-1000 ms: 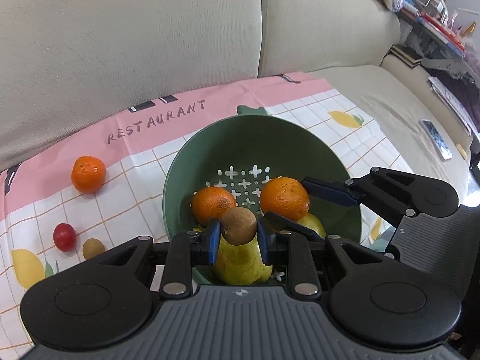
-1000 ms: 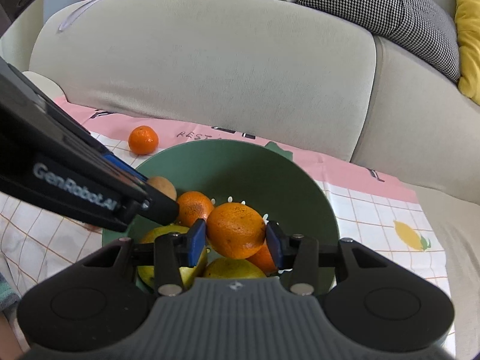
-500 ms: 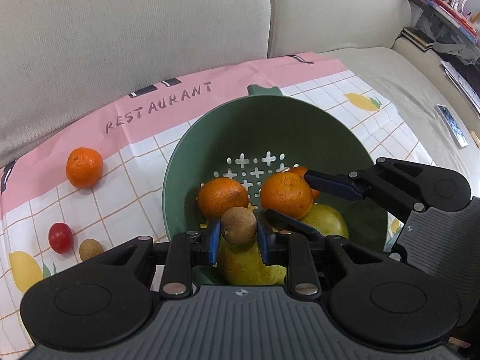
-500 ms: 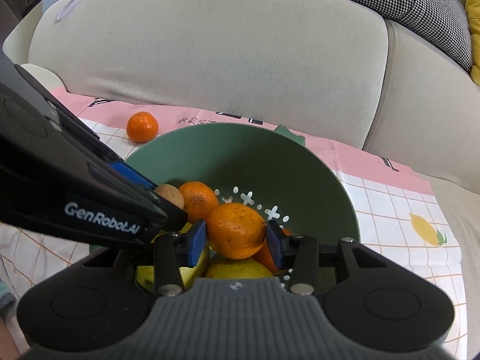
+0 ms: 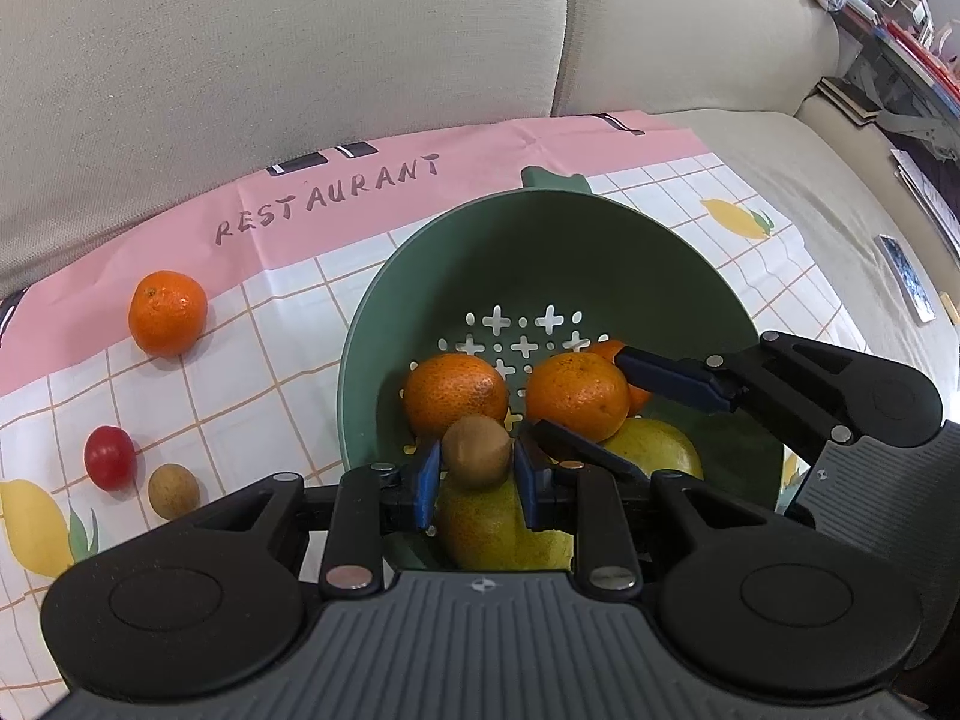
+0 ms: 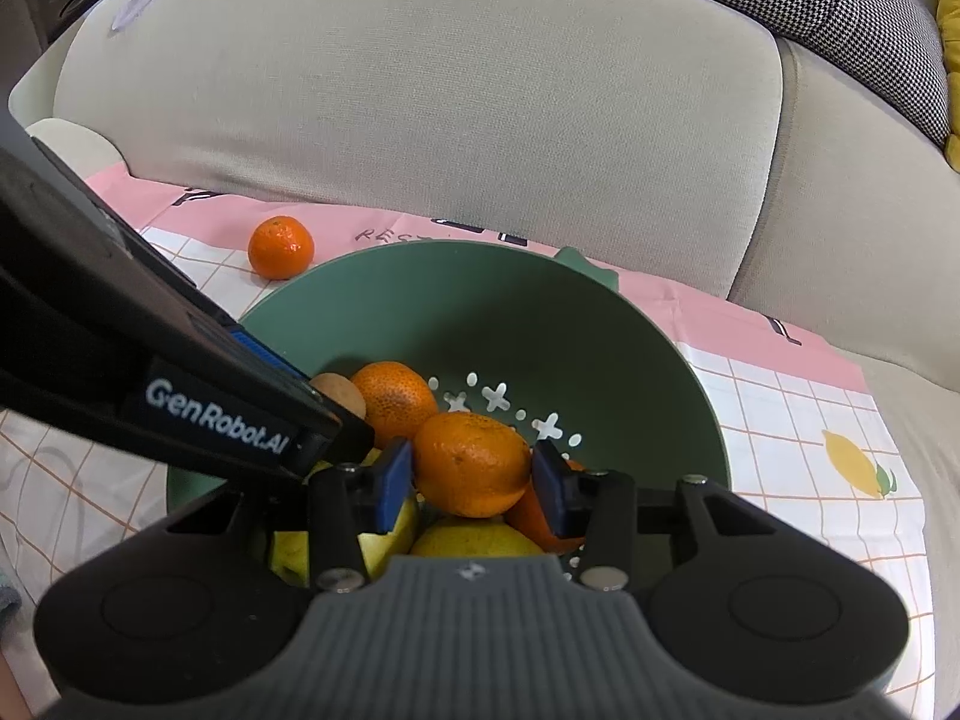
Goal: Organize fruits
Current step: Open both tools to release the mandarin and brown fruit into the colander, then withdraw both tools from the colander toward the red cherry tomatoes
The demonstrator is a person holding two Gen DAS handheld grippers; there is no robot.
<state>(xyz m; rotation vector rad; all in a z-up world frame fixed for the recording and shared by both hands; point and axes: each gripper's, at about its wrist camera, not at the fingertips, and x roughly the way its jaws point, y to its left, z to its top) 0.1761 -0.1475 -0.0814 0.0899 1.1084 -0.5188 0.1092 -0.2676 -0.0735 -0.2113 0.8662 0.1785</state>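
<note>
A green colander (image 5: 690,252) is set on the cloth (image 5: 180,396), holding pears and tangerines. Over it, a tangerine (image 6: 471,462) is clamped by the right gripper (image 6: 474,486). A small brown fruit (image 5: 477,450) is pinched by the left gripper (image 5: 474,480), at the colander's 6 o'clock.

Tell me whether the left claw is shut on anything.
Shut on the small brown fruit: the left claw has its blue pads pressed to both sides of it, above the green bowl.

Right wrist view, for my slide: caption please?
Right gripper holds a tangerine over the green colander of fruit.
</note>
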